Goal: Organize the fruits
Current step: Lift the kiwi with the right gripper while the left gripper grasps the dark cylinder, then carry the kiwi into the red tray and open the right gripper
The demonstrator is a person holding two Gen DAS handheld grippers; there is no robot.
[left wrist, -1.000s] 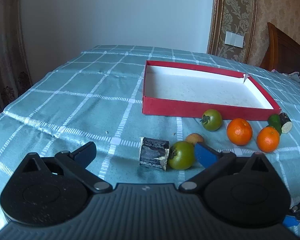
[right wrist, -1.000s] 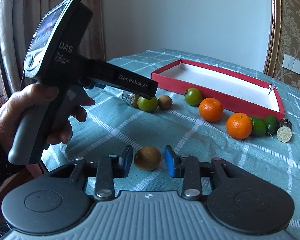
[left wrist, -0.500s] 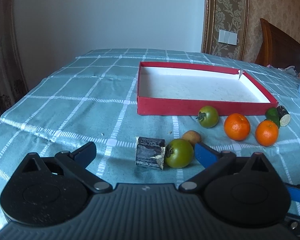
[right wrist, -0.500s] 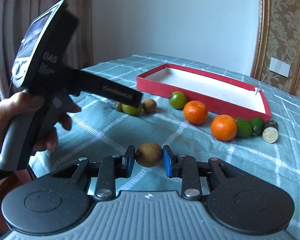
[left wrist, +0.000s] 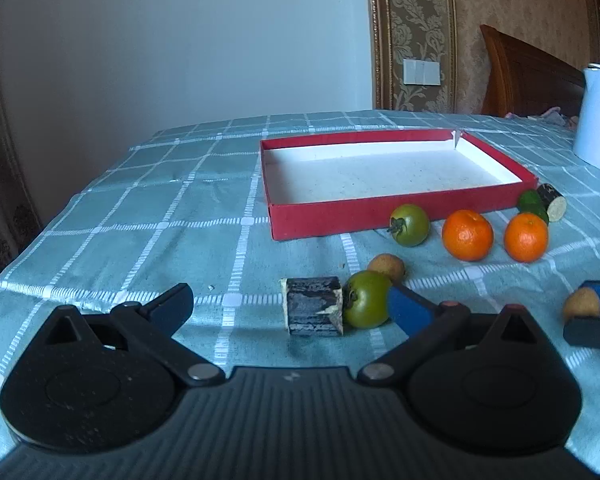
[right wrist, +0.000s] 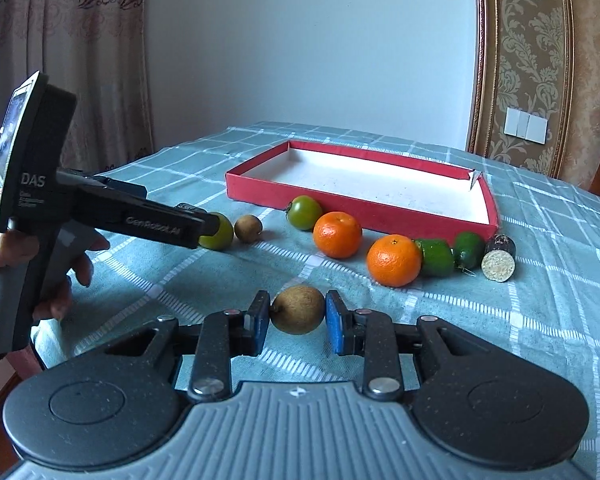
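Kiwi (right wrist: 298, 309) sits pinched between the blue pads of the right gripper (right wrist: 298, 318), clear of the checked cloth (right wrist: 540, 320). Ahead of those tongs and slightly to their right lies the red tray (right wrist: 352, 208), bare inside, with oranges and green fruit strung along its near wall. The left gripper (left wrist: 288, 308) stands wide, holding nothing, a green tomato (left wrist: 366, 299) and a dark block (left wrist: 314, 310) just ahead between its fingers. Risk: the round kiwi is held only at two small contact spots, so a quick swing could roll it out short of the tray, or it could clip the wall.
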